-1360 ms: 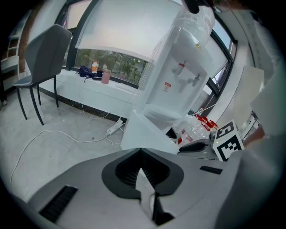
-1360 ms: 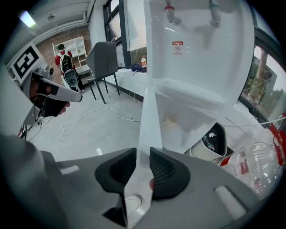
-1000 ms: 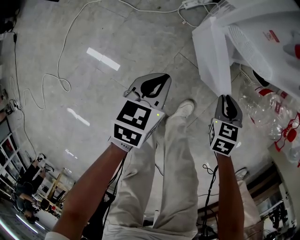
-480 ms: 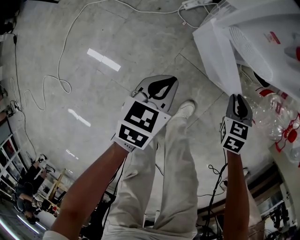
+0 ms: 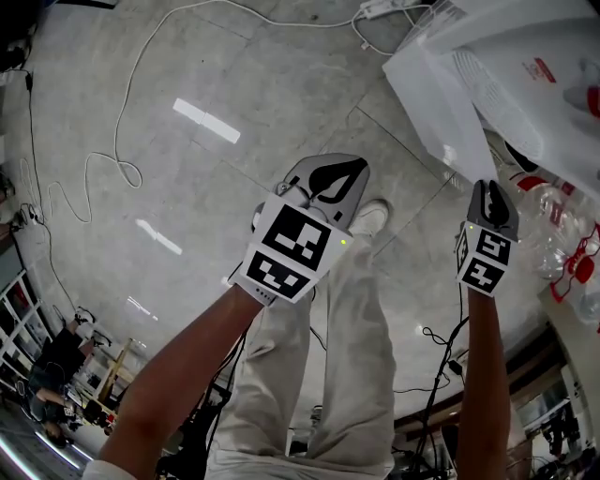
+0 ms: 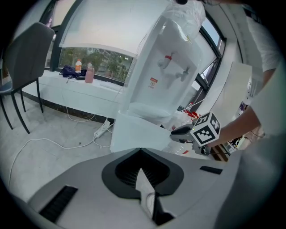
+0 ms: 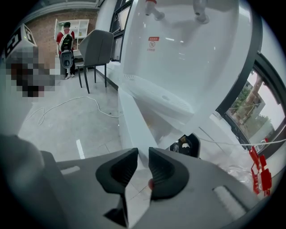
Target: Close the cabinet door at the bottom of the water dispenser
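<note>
The white water dispenser point(image 5: 534, 84) stands at the upper right of the head view, and its bottom cabinet door point(image 5: 431, 103) hangs open toward me. My right gripper point(image 5: 492, 187) is at the door's free corner. In the right gripper view the door's edge point(image 7: 132, 116) runs down between the jaws of that gripper point(image 7: 143, 154), which close on it. My left gripper point(image 5: 349, 173) hovers over the floor left of the door, shut and empty. The left gripper view shows its shut jaws point(image 6: 140, 152), the door point(image 6: 134, 134), the dispenser point(image 6: 170, 76) and the right gripper point(image 6: 178, 131) beyond.
A white cable point(image 5: 122, 141) loops across the tiled floor to a power strip point(image 5: 380, 9). Clear plastic bottles point(image 5: 534, 220) lie right of the dispenser. My legs and a shoe point(image 5: 370, 217) are below the grippers. A grey chair point(image 7: 96, 49) and a person point(image 7: 66, 40) stand far off.
My right gripper has moved right, and the door's free corner has swung right with it. My left gripper has drifted right as well, still shut.
</note>
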{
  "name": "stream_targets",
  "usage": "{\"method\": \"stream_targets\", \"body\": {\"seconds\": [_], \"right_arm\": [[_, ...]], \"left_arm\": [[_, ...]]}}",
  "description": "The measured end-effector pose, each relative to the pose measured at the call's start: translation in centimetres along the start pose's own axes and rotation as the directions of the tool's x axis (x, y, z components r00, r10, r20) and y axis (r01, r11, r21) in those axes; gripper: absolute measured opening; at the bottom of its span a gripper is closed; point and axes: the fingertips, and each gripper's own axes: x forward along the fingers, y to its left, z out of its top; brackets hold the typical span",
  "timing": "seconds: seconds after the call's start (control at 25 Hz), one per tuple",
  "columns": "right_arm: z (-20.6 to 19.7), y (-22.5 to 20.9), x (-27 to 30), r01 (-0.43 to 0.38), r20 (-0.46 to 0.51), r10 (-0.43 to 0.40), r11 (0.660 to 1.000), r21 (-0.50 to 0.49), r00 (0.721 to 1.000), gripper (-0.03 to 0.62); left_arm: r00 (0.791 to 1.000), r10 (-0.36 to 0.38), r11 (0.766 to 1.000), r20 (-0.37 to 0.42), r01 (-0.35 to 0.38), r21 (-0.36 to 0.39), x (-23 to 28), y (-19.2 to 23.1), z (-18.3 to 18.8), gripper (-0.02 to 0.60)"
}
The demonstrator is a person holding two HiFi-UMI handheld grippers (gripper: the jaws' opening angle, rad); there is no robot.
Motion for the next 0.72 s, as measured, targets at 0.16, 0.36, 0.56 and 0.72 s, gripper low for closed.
{"method": "stream_targets", "body": {"seconds": [0.16, 0.36, 0.56, 0.72], "right_arm": [[0.2, -1.5, 0.6, 0.031, 0.006, -0.031, 0.999, 0.007, 0.999, 0.087], [0.6, -3.2, 1.3, 0.061, 0.008, -0.062, 0.998, 0.017, 0.998, 0.086], [1.1, -5.0, 2.2, 0.089, 0.007, -0.09, 0.996, 0.023, 0.996, 0.08], [1.5, -6.2, 2.7, 0.103, 0.007, -0.103, 0.994, 0.034, 0.995, 0.078]], "left_arm": [[1.0, -0.01, 1.0, 0.005, 0.01, 0.006, 0.2, -0.6, 0.4, 0.006], [1.0, -0.019, 1.0, 0.004, 0.019, 0.004, 0.5, -1.4, 0.5, 0.006], [1.0, -0.026, 1.0, 0.001, 0.026, 0.014, 0.8, -1.8, 0.6, 0.006], [1.0, -0.026, 0.999, 0.004, 0.026, 0.021, 0.8, -1.9, 1.0, 0.006]]}}
